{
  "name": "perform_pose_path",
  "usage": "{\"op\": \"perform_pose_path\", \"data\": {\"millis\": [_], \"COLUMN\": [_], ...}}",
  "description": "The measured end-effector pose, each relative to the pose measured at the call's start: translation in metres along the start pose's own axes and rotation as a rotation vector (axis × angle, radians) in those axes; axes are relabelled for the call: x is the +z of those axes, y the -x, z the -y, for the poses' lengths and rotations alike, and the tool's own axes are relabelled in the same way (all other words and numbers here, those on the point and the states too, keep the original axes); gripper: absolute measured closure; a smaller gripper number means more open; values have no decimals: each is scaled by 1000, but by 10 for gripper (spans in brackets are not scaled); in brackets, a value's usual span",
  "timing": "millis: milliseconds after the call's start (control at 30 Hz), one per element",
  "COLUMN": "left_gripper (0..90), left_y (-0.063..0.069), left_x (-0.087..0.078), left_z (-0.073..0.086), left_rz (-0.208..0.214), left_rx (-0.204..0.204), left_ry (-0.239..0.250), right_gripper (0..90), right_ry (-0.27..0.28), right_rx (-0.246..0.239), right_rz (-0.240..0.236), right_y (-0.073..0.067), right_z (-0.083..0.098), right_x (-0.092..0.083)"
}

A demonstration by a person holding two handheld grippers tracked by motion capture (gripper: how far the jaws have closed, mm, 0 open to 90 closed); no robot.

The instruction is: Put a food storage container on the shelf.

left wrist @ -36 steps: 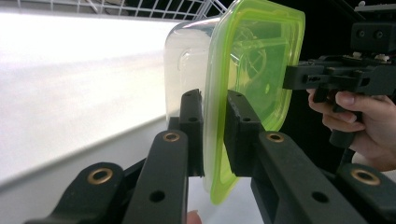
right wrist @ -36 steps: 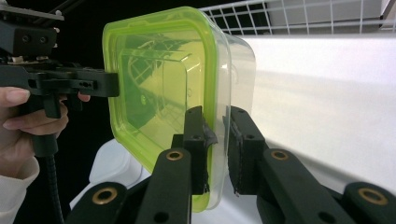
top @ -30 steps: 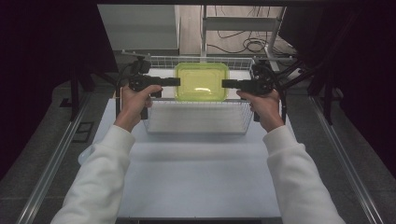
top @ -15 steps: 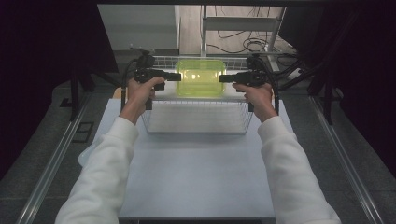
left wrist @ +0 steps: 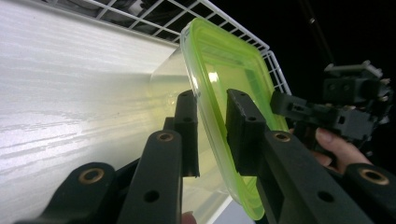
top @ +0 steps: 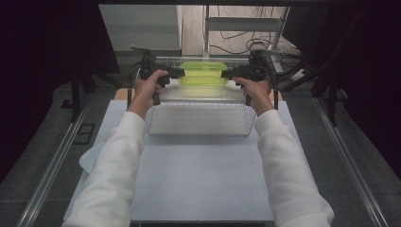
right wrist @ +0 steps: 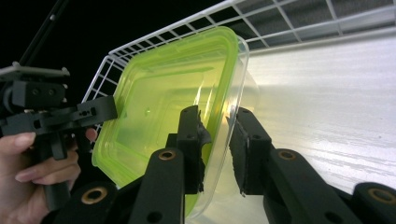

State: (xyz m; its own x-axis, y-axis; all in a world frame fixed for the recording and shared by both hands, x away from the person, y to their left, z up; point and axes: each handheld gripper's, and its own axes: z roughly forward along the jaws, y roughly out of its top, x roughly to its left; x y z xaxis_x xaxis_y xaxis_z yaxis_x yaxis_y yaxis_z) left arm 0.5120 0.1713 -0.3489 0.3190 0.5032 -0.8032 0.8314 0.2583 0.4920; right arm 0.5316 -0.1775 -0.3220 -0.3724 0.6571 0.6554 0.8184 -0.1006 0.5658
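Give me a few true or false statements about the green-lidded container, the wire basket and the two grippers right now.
1. The container has a yellow-green lid over a clear body. True.
2. It sits at the near end of the wire basket, close to the person. False: it is at the far end.
3. The left gripper and the right gripper each have the container's rim between their jaws, on opposite sides. True.
4. The basket is made of solid blue plastic. False: it is white wire mesh.
5. One gripper rests on the table away from the container. False: both are at the container.
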Motion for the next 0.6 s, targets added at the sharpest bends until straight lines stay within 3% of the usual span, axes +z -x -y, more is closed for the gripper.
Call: {"op": "perform_pose_path", "data": {"millis": [167, 233, 300, 333, 367, 433, 467, 500, 533, 600], "left_gripper": [743, 732, 637, 494, 494, 423, 375, 375, 334, 321], "left_y": [-2, -1, 1, 2, 4, 8, 11, 14, 17, 24], "left_x": [0, 0, 0, -1, -2, -6, -7, -9, -11, -15], "left_z": [0, 1, 1, 2, 2, 3, 4, 5, 7, 11], "left_rz": [11, -3, -49, -60, -68, -75, -80, -79, -78, -98], "left_rx": [0, 11, 27, 32, 37, 72, 92, 110, 128, 162], "left_ry": [4, 13, 35, 55, 72, 98, 106, 110, 113, 115], "right_gripper": [727, 719, 619, 515, 515, 408, 334, 334, 280, 261], "right_ry": [-8, -1, 8, 27, 27, 52, 74, 74, 102, 115], "right_rx": [26, 27, 15, 3, 3, -37, -85, -85, -137, -161], "right_rz": [12, 14, 37, 50, 50, 84, 126, 126, 158, 173], "right_y": [0, -1, -3, -6, -6, -13, -22, -22, -30, -34], "right_z": [-3, -2, -1, 0, 0, 2, 5, 5, 8, 10], "right_x": [2, 2, 1, 0, 0, -3, -7, -7, -12, -14]}}
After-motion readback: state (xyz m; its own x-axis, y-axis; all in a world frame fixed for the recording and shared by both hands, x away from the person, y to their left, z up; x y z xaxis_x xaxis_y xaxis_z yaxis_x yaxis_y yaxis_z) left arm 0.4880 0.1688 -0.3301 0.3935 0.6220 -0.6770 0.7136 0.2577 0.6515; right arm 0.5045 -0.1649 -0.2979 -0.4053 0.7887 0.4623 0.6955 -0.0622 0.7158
